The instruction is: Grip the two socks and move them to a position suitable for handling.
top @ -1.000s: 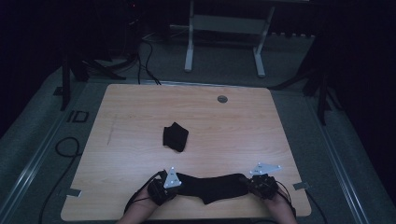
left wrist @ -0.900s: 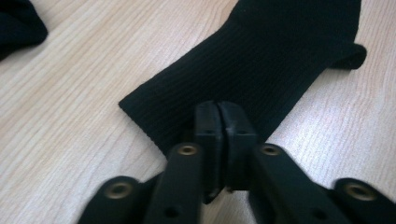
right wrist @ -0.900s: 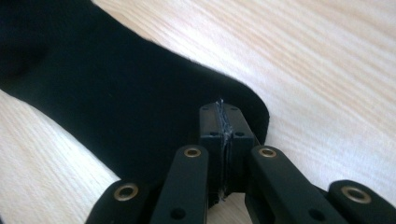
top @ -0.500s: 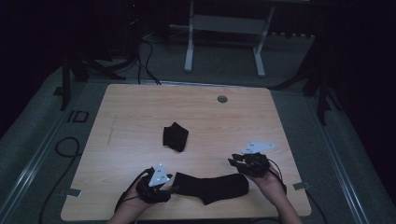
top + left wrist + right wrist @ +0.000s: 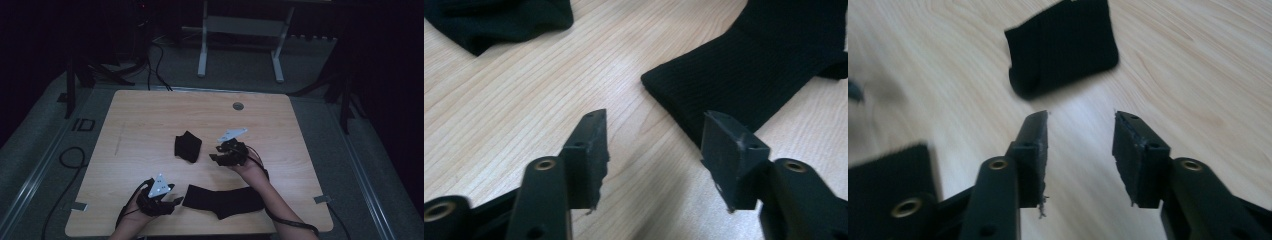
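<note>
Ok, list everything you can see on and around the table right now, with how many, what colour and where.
Flat sock: one, black, laid out along the near edge of the table, between the two grippers.
Folded sock: one, black, near the table's middle.
Table: one, light wood.
Round insert: one, grey, in the tabletop near the far edge.
Frame legs: two, white, on the floor beyond the table.
Cables: several, black, on the floor at the far left.
Left gripper: one, black, open, beside the flat sock's end.
Right gripper: one, black, open, facing the folded sock.
</note>
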